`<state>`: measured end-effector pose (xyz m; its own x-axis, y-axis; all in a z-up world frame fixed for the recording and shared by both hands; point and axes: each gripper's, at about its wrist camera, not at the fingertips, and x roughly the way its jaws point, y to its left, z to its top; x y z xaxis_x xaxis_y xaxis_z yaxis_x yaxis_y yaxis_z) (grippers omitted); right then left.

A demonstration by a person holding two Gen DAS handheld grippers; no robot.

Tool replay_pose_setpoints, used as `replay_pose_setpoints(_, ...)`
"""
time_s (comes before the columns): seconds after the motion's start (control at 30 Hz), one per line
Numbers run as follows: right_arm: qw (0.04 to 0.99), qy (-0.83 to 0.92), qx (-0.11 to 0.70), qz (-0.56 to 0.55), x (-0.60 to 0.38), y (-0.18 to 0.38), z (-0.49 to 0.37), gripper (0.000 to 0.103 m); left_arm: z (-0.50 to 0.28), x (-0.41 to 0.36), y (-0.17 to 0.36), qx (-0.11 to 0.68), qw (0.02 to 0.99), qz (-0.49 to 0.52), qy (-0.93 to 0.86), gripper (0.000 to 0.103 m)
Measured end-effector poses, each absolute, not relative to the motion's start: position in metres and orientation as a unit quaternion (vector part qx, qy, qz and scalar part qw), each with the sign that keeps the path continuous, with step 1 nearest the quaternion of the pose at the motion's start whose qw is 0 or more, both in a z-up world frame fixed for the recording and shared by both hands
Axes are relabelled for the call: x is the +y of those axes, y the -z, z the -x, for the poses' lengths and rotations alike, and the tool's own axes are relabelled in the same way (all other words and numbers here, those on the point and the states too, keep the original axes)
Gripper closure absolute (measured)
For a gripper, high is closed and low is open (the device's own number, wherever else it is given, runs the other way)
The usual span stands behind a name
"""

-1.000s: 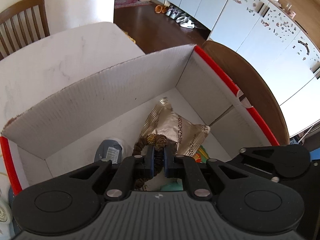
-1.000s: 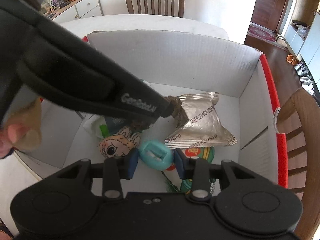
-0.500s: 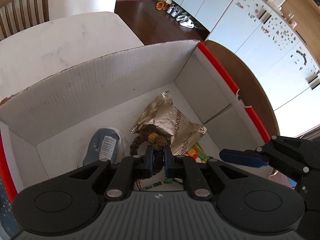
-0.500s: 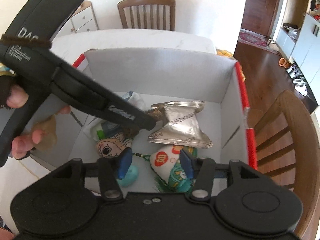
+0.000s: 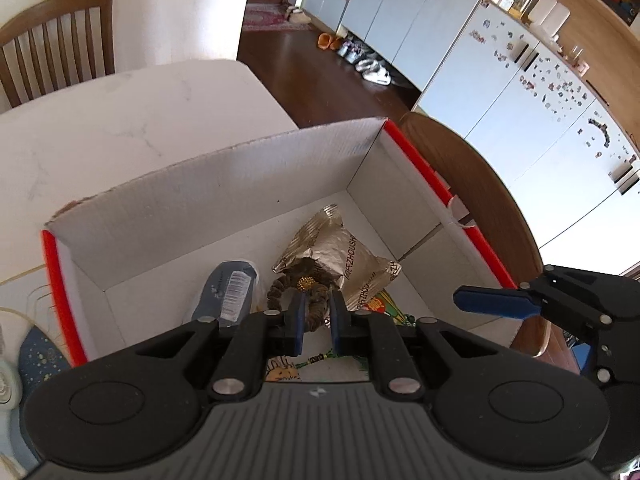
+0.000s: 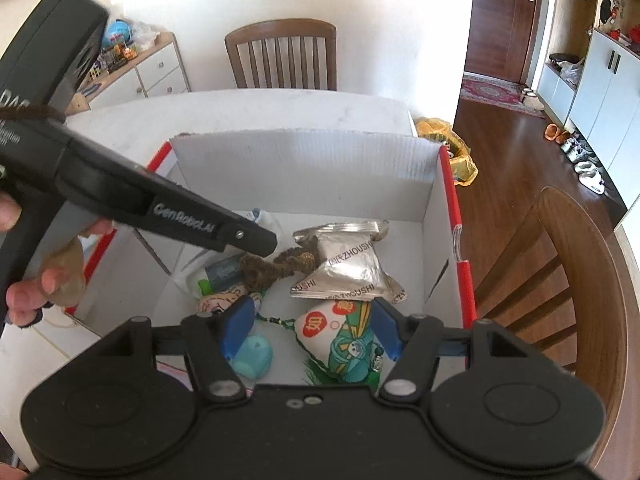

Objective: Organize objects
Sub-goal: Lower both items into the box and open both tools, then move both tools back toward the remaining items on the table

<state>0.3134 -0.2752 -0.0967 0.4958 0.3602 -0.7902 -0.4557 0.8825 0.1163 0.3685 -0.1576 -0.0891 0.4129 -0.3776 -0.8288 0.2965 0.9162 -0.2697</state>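
A white cardboard box with red outer sides stands on the white table. In it lie a silver foil snack pack, a grey-blue tube, a cartoon-face item, a turquoise item and a white-and-green pouch. My left gripper is inside the box with its jaws slightly apart around a brown hair scrunchie with a gold bead, which rests on the contents. My right gripper is open and empty above the box's near edge.
Wooden chairs stand at the table's far side and right side. A blue patterned item lies on the table left of the box. White cabinets and a dark wood floor lie beyond.
Both grippers have pulled back and up from the box. My left jaws have parted slightly on the scrunchie. My right jaws have opened wider and drawn away from the turquoise item.
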Motion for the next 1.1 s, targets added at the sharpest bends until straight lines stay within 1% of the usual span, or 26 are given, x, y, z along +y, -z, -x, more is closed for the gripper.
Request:
replay_pose_setpoints(0.07,0.865,-0.238,0.439,0.046,-0.275,0.094,-0.312,0.032,-0.363,-0.154,0.084,0.495,0.845,0.041,0.199,0.091)
replay_pose_setpoints(0.5,0.883,-0.24,0.403,0.027,-0.27,0.063,-0.292,0.025,-0.32,-0.12,0.043,0.441,0.875,0.045,0.193,0.091)
replay_pose_setpoints(0.63,0.887,-0.233,0.397,0.015,-0.266,0.057,-0.286,0.017,-0.303,-0.107,0.033,0.415,0.894,0.03,0.167,0.091)
replay_pose_setpoints(0.8,0.892,-0.225,0.392,0.004,-0.259,0.053,-0.279,0.013,-0.279,-0.089,0.022,0.392,0.907,0.01,0.156,0.091)
replay_pose_setpoints(0.83,0.892,-0.224,0.392,0.001,-0.258,0.052,-0.277,0.013,-0.274,-0.085,0.021,0.389,0.907,0.011,0.158,0.086)
replay_pose_setpoints(0.87,0.893,-0.222,0.392,-0.002,-0.256,0.052,-0.275,0.012,-0.27,-0.079,0.02,0.387,0.908,0.014,0.159,0.076)
replay_pose_setpoints(0.9,0.894,-0.22,0.391,-0.004,-0.254,0.051,-0.274,0.011,-0.267,-0.074,0.02,0.387,0.908,0.017,0.158,0.069)
replay_pose_setpoints(0.93,0.894,-0.219,0.391,-0.006,-0.252,0.051,-0.272,0.011,-0.263,-0.069,0.019,0.385,0.909,0.02,0.157,0.051)
replay_pose_setpoints(0.97,0.894,-0.22,0.391,-0.008,-0.249,0.05,-0.27,0.011,-0.259,-0.064,0.018,0.38,0.912,0.025,0.154,0.038)
replay_pose_setpoints(1.0,0.893,-0.22,0.391,-0.009,-0.246,0.049,-0.269,0.01,-0.253,-0.057,0.017,0.372,0.915,0.03,0.151,0.036)
replay_pose_setpoints(1.1,0.892,-0.225,0.391,-0.015,-0.237,0.046,-0.264,0.01,-0.243,-0.041,0.015,0.366,0.918,0.035,0.147,0.035)
